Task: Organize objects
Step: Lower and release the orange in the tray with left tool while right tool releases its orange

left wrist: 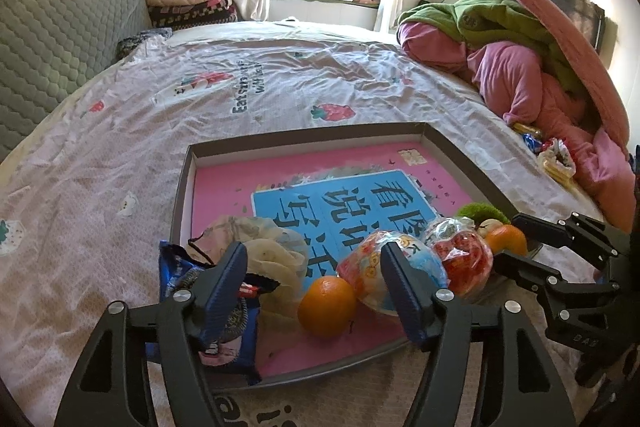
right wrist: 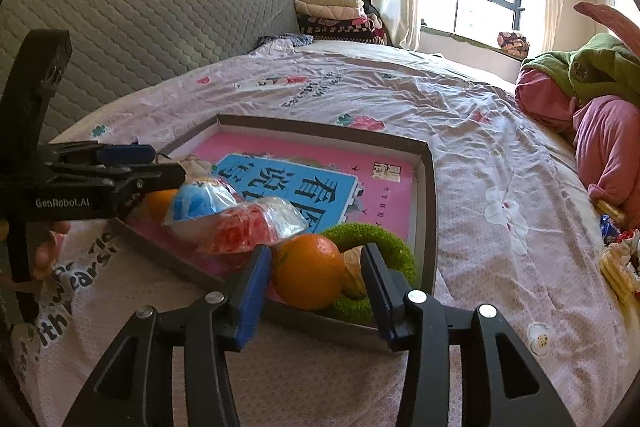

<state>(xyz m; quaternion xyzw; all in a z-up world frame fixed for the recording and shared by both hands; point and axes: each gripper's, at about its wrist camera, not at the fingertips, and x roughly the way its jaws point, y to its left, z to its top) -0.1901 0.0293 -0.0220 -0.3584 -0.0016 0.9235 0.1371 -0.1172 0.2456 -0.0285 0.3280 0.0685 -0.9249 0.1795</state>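
A shallow grey tray [left wrist: 304,137] [right wrist: 320,131] lies on the bed with a pink and blue book [left wrist: 352,195] flat inside it. My left gripper [left wrist: 316,269] is open over the tray's near edge. An orange [left wrist: 326,307], a pale bag [left wrist: 272,247] and a colourful wrapped snack [left wrist: 360,267] lie between its fingers, untouched. A blue snack bag [left wrist: 176,267] leans on the rim behind the left finger. My right gripper [right wrist: 316,277] is open around a second orange [right wrist: 308,275], which rests in the tray against a green ring [right wrist: 392,247] and a toy cone [right wrist: 354,263].
A red packet [right wrist: 244,227] and a blue-white one [right wrist: 200,203] lie mid-tray. Loose snacks [left wrist: 556,159] sit on the sheet to the right, below a pink and green bedding pile [left wrist: 500,47]. A grey quilted headboard [left wrist: 60,39] is on the left. A hand [right wrist: 48,247] holds the left gripper.
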